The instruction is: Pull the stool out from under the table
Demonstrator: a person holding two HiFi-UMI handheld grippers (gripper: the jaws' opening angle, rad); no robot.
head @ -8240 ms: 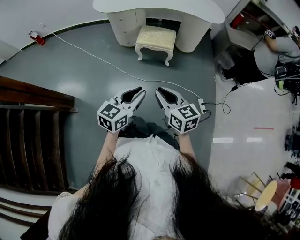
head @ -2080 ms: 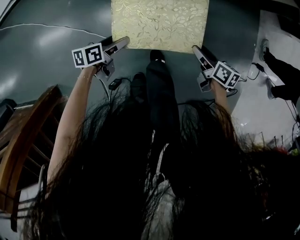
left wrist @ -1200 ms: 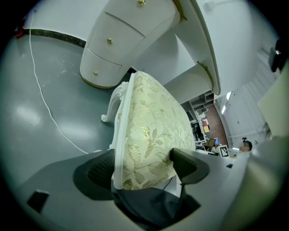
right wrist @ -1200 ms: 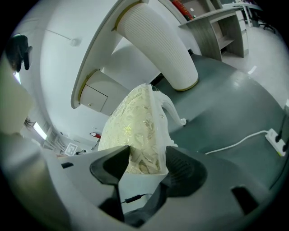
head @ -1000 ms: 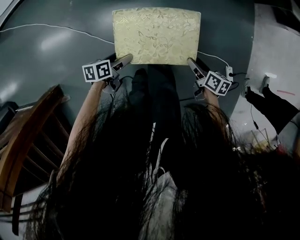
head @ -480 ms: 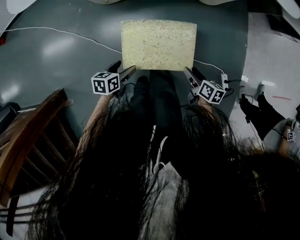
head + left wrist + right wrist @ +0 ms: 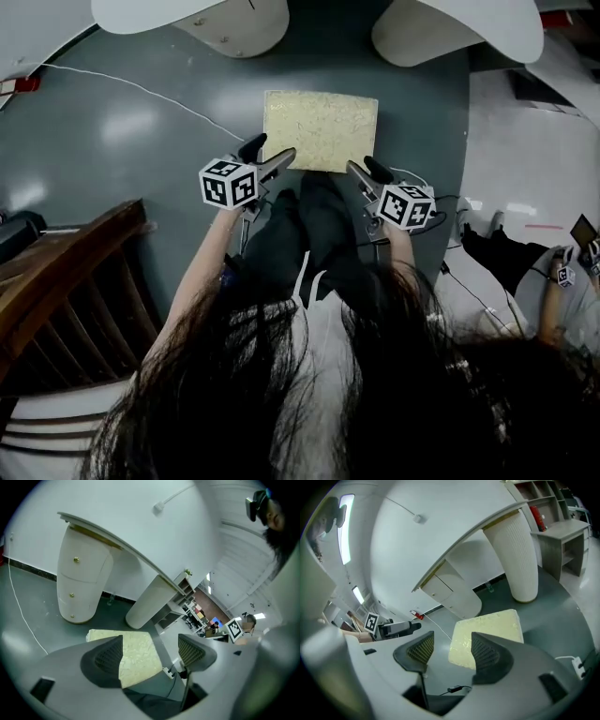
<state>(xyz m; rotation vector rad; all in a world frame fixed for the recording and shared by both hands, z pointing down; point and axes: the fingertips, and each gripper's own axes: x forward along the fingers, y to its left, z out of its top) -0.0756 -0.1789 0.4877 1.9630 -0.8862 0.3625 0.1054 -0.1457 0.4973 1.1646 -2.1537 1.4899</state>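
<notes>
The stool point(image 7: 321, 129), with a pale yellow floral cushion, stands on the grey floor in front of the white table point(image 7: 459, 28), out from under it. In the head view my left gripper point(image 7: 281, 161) hovers by the cushion's near left corner and my right gripper point(image 7: 354, 171) by its near right corner. Both are open, with nothing between the jaws. The left gripper view shows the cushion point(image 7: 136, 653) beyond that gripper's point(image 7: 149, 653) spread jaws, below the table top point(image 7: 117, 541). In the right gripper view the cushion point(image 7: 487, 630) lies behind that gripper's point(image 7: 452, 652) parted jaws.
A dark wooden rail point(image 7: 66, 281) runs along the left. A white cable point(image 7: 141, 89) crosses the floor to a power strip point(image 7: 441, 202) right of the stool. A person point(image 7: 553, 281) is low down at the right edge. The table's two pedestals point(image 7: 82, 583) point(image 7: 150, 602) stand behind the stool.
The head view has risen and pulled back, so the stool looks smaller and the table shows beyond it. Both grippers have come away from the stool's front corners and are higher.
</notes>
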